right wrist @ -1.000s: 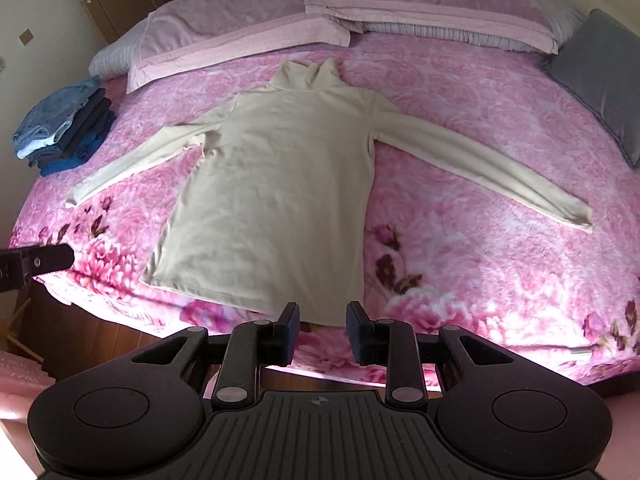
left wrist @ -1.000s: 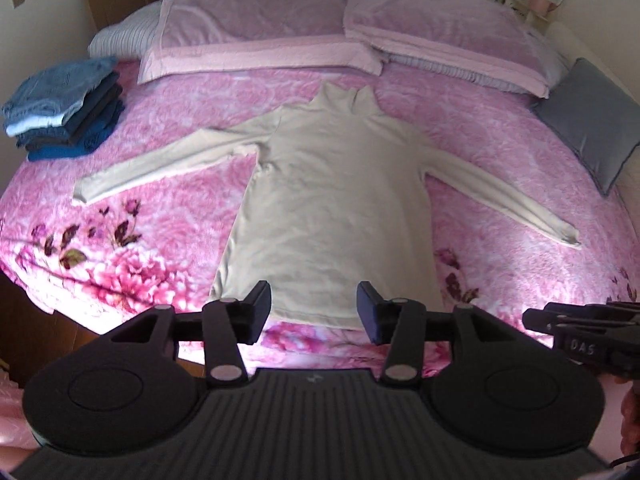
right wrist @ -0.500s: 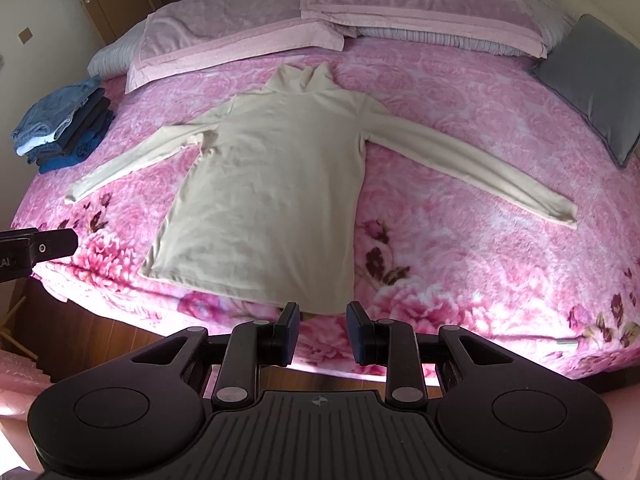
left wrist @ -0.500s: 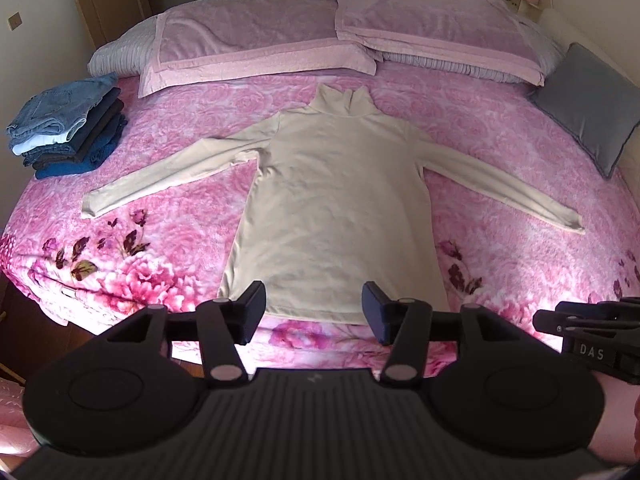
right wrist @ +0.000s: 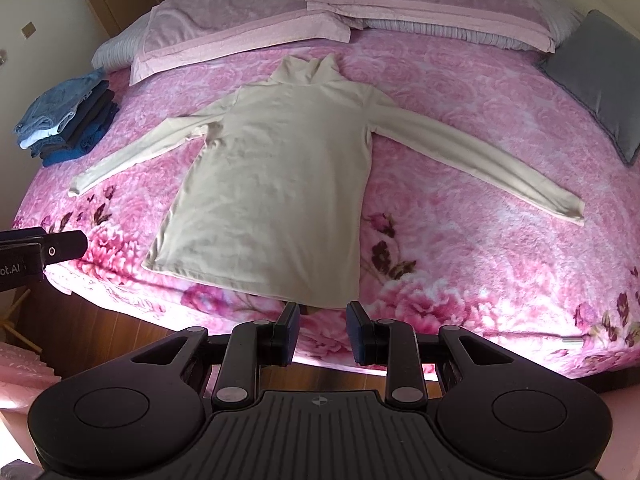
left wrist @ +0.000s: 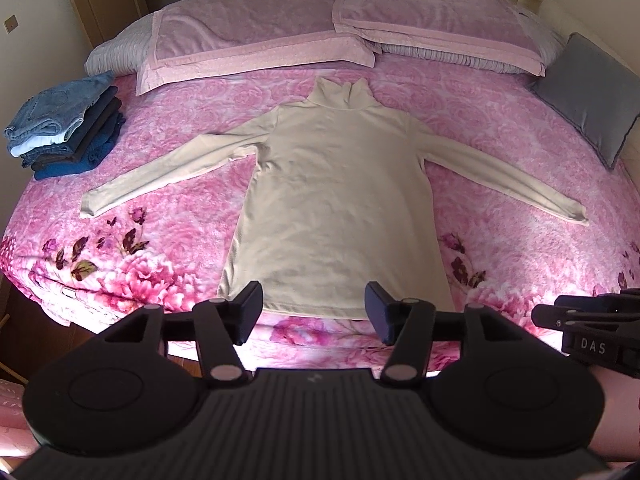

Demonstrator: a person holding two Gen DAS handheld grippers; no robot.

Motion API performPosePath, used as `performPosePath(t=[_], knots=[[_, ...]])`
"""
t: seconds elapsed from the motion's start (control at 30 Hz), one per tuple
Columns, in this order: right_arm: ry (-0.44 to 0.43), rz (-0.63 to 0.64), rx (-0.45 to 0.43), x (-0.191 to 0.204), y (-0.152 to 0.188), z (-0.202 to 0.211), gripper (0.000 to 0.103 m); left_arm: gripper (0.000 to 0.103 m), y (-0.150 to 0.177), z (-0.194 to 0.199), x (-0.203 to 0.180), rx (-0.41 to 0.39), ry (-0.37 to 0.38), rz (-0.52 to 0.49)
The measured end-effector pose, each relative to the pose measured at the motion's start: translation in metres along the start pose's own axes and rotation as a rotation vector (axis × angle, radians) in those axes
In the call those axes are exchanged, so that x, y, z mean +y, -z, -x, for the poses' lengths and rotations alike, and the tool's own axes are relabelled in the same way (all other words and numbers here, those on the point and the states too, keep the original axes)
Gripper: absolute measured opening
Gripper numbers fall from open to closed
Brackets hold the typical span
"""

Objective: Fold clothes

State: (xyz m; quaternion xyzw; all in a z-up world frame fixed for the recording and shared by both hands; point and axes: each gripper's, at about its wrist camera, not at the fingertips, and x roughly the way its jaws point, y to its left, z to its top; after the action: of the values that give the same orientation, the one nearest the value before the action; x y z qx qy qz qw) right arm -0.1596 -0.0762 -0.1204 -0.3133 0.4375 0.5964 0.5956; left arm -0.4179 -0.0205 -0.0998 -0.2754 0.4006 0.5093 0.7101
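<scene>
A cream turtleneck top (left wrist: pixel 340 184) (right wrist: pixel 276 184) lies flat on the pink floral bed (left wrist: pixel 168 168) (right wrist: pixel 460 220), both sleeves spread out, hem nearest me. My left gripper (left wrist: pixel 314 312) hovers above the hem near the bed's front edge; its jaws are opening and nothing is between them. My right gripper (right wrist: pixel 322 334) hangs just off the bed's front edge below the hem's right corner, jaws apart with a narrow gap and nothing in it. Each gripper shows at the edge of the other's view: the right gripper (left wrist: pixel 592 332), the left gripper (right wrist: pixel 40 254).
A stack of folded jeans and dark clothes (left wrist: pixel 64 128) (right wrist: pixel 68 124) sits at the bed's left side. Pink pillows (left wrist: pixel 248 48) (right wrist: pixel 432 4) lie along the head, a grey cushion (left wrist: pixel 584 96) (right wrist: pixel 600 76) at the right. Wooden floor (right wrist: pixel 100 332) shows below the bed edge.
The left gripper's jaws have widened. The left view has tilted slightly, so the bed sits lower in frame. The right gripper has stayed still.
</scene>
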Motion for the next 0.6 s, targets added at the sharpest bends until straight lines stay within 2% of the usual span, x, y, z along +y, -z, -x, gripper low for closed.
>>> performPosePath(t=[0.17,0.4,0.6], knots=[[-0.009,-0.032,-0.016,-0.006,-0.012,-0.012,0.030,0.053,-0.009,-0.019,0.026,-0.005,0.054,0.114],[-0.006,-0.114,-0.082,-0.019,-0.041,-0.043,0.030,0.053,-0.034,-0.070,0.115,-0.044,0.055,0.448],[0.026,-0.176,-0.012,-0.016,-0.080,-0.102,0.030,0.053,-0.063,-0.147,0.207,-0.034,0.035,0.708]])
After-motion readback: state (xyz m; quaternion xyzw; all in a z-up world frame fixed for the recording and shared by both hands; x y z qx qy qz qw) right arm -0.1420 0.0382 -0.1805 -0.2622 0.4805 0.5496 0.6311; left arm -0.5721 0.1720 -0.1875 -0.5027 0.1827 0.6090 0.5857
